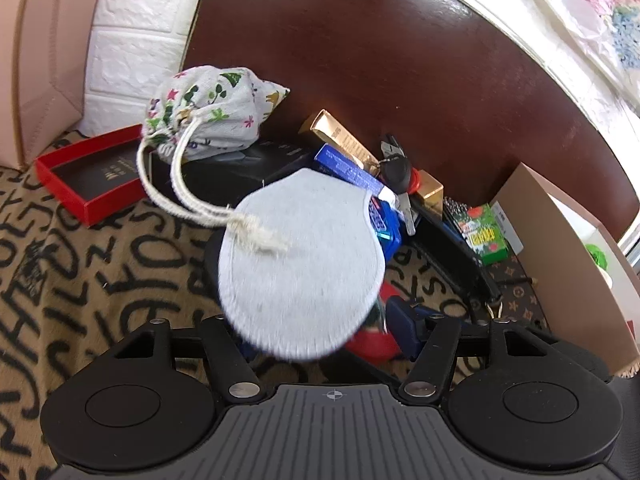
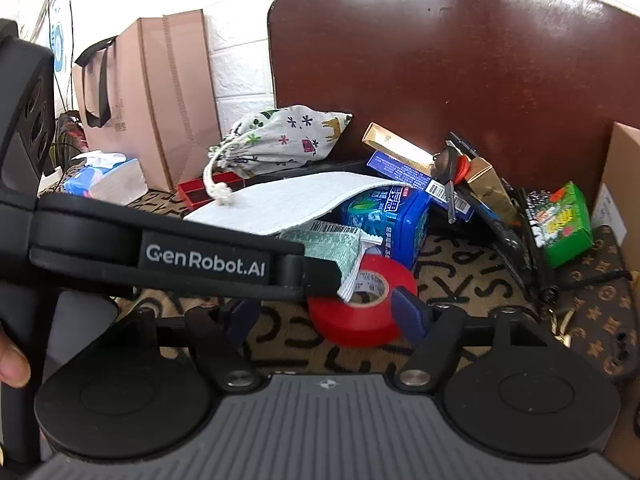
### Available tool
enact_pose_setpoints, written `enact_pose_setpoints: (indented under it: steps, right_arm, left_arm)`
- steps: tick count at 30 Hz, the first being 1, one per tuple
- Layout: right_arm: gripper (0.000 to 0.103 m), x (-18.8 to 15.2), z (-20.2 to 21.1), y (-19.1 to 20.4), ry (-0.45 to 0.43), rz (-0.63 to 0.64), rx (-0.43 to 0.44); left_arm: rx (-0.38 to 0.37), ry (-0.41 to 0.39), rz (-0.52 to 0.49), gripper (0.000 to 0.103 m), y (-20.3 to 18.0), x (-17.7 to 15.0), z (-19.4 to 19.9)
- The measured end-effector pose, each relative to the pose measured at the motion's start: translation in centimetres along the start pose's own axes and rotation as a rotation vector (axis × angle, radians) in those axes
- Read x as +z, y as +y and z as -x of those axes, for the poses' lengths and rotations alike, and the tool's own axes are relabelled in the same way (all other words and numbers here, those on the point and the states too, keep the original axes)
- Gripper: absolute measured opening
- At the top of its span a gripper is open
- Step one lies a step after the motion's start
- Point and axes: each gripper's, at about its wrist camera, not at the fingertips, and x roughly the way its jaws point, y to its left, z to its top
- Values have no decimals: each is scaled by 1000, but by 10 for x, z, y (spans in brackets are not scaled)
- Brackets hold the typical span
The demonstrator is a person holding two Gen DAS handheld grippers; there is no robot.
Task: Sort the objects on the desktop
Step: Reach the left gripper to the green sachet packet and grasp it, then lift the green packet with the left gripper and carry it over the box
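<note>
A round grey fabric pad (image 1: 300, 264) lies over a pile of desk objects, right in front of my left gripper (image 1: 324, 332). The left fingers are spread wide, and the pad hides the left one. The pad (image 2: 288, 200) also shows in the right wrist view. My right gripper (image 2: 324, 312) is open, its right fingertip (image 2: 408, 312) touching a red tape roll (image 2: 356, 304) that sits between the fingers. The left gripper's body (image 2: 180, 256) crosses in front, over a green sachet (image 2: 320, 248). A blue tin (image 2: 388, 216), keys (image 2: 450, 176) and a floral drawstring pouch (image 2: 280, 136) lie behind.
A patterned cloth (image 2: 460, 272) covers the surface. A dark wooden board (image 2: 440, 60) stands behind. A red box lid (image 1: 88, 176), gold boxes (image 1: 340, 136), a green packet (image 2: 560, 220), a paper bag (image 2: 148, 100), a tissue pack (image 2: 104, 180) and a cardboard box (image 1: 560, 248) surround the pile.
</note>
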Motion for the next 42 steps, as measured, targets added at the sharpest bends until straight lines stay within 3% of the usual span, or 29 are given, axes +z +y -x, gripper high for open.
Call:
enact_pose_setpoints:
  steps: [8,11,13,18,27,33,39,42]
  right_arm:
    - [67,9,-23,-6,-13,-20,27]
    - [59,11,-28,-8,-6,-26,36]
    - [56,11,-28,-9,-8,-37,40]
    - [55,8,-20,-10,3,-42,45]
    - [54,-14,31,0,26,-54,55]
    - [54,-45,76,5,65,-47,44]
    - [55,-81,119,3,92,-93,23]
    - [62,-96,136,0,97,-114,5]
  left_arm:
    - [2,-8,-54,73,-1,9,-15]
    - [6,-7,-58,66,-1,8,-15]
    - [7,-5,-67,56,-2,7,-15]
    - [-4,11,-66,53,-8,1,-5]
    - [-50,45,-52,58,-23,-39,36]
    - [-91,110,-43,61,-46,-80,61]
    - [-133,183,-94,68,-80,-118,79]
    - [-139,211,-138,75,-92,-131,82]
